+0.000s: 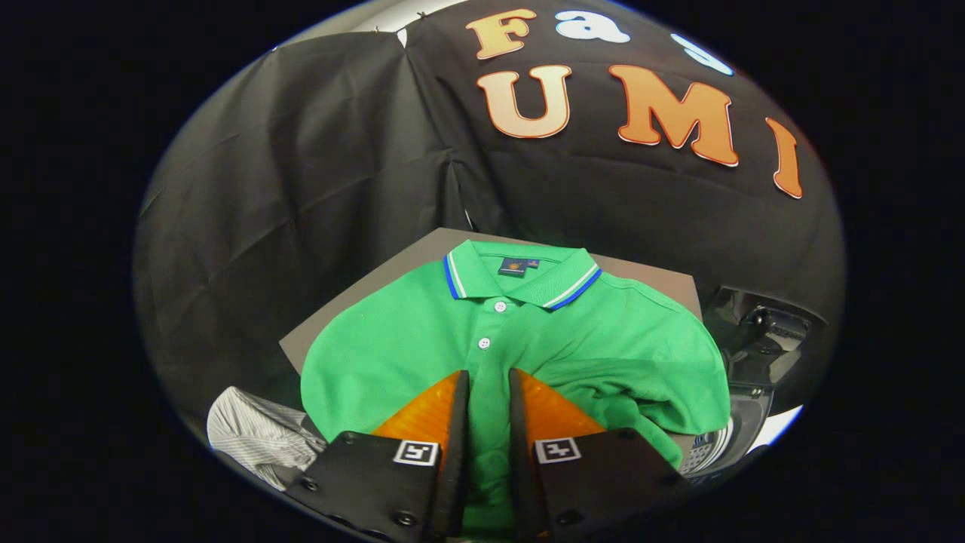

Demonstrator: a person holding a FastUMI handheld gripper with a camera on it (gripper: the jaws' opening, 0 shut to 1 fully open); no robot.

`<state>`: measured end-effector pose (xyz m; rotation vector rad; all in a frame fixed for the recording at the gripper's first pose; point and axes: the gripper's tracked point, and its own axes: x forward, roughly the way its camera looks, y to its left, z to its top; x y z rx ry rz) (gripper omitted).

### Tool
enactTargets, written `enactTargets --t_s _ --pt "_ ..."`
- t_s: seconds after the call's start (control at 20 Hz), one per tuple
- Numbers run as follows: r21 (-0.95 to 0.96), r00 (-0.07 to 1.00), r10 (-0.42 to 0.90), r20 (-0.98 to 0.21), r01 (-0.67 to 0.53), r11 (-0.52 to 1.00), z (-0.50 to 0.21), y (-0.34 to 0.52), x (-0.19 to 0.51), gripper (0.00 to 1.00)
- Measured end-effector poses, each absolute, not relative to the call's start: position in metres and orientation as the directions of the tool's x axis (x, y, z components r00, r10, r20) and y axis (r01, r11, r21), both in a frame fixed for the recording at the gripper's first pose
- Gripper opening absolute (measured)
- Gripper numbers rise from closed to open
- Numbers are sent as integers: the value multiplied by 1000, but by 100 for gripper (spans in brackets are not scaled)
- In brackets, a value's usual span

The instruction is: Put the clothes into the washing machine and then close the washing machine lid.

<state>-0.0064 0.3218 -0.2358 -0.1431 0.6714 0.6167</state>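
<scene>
A green polo shirt [603, 339] with a blue-and-white trimmed collar lies spread on a grey board [663, 283], collar away from me. My gripper [488, 381] sits over the shirt's lower front, its two fingers drawn close together with a strip of the green fabric along the button line pinched between them. The cloth bunches into folds just right of the fingers. To the right of the shirt stands the washing machine [754, 347], dark, with its lid raised and part of the drum opening [709, 449] showing below it.
A grey-and-white striped garment [256, 434] lies crumpled beside the board, left of the fingers. Black cloth walls close the booth behind and to the left of the board.
</scene>
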Motion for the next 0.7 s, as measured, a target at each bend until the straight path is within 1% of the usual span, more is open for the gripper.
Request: enactTargets --t_s 0.05,0.1,0.15,0.2,0.3,0.4,0.7 --pt "92 606 502 -617 -578 811 -234 321 -7 30" --pt "115 619 504 -602 -557 822 -234 322 -1 24" --pt "135 597 515 -615 -564 815 -233 320 -4 17" --pt "154 599 513 -615 -547 823 -231 319 -3 9" --pt "160 598 509 -618 -538 827 -229 317 -2 9" --pt "155 618 519 -591 -544 825 -214 317 -3 8" --pt "163 642 577 -506 -585 794 -142 315 -5 8"
